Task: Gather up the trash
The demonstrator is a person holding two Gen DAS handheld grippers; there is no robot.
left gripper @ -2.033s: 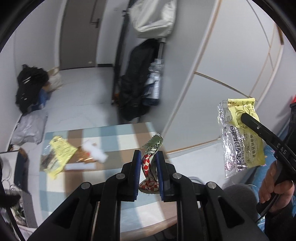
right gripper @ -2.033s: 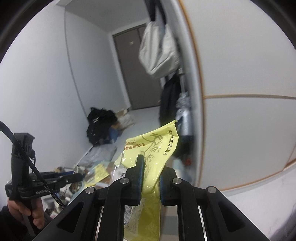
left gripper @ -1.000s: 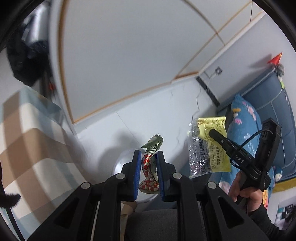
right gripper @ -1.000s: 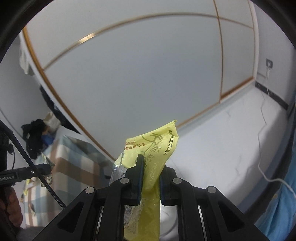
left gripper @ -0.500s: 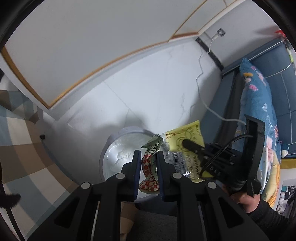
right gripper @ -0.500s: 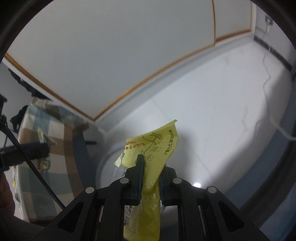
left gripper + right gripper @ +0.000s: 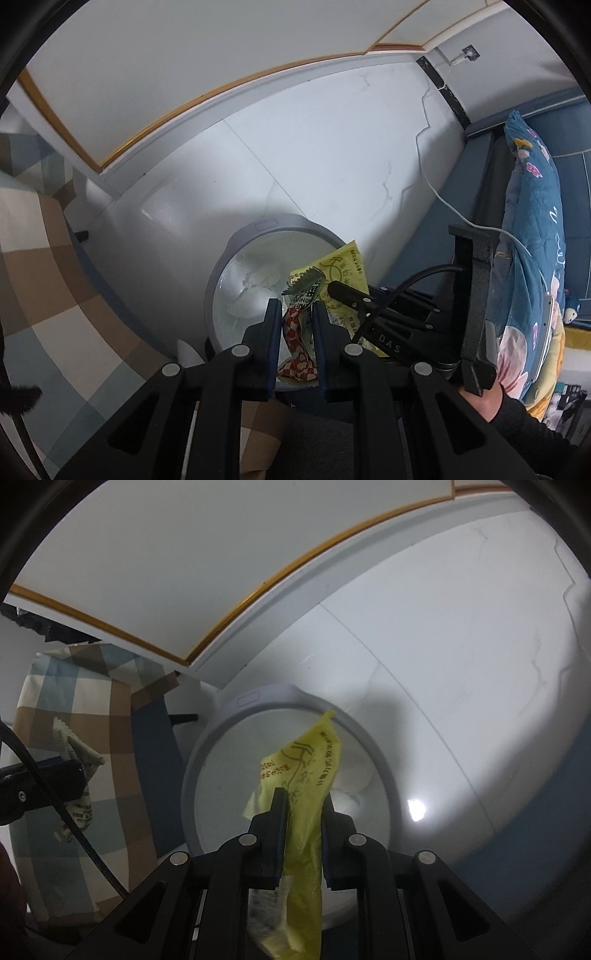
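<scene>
A round grey trash bin [image 7: 266,230] with a white liner is seen from above on a pale tiled floor [image 7: 332,147], close to a white skirting board topped by a thin wooden strip. Over its opening the left gripper [image 7: 294,317] is held pointing steeply down, its blue-padded jaws clamped together on a red-and-white checked wrapper [image 7: 295,343] whose green, saw-toothed end sticks up beyond the fingertips. Just beside it on the right, the right gripper [image 7: 334,286] is seen reaching in over the bin's rim, with a yellow wrapper [image 7: 343,266] carried at its tip and a person's hand [image 7: 480,406] in a dark sleeve gripping its handle. In the right wrist view the bin [image 7: 280,698] fills the middle, and the yellow wrapper [image 7: 306,771] is seen hanging between the jaws of the right gripper [image 7: 302,805], which are opening at this moment; the wrapper is tilted, lying nearer the left pad, with a small gap shown toward the right one, so no firm pinch can be made out. The checked wrapper [image 7: 79,775] and the left gripper [image 7: 70,771] are seen at the left edge, in front of a checked blue, brown and cream cloth [image 7: 92,709]. A blue flowered pillow [image 7: 532,229] and a white cable [image 7: 443,199] are seen at the right of the left wrist view.
</scene>
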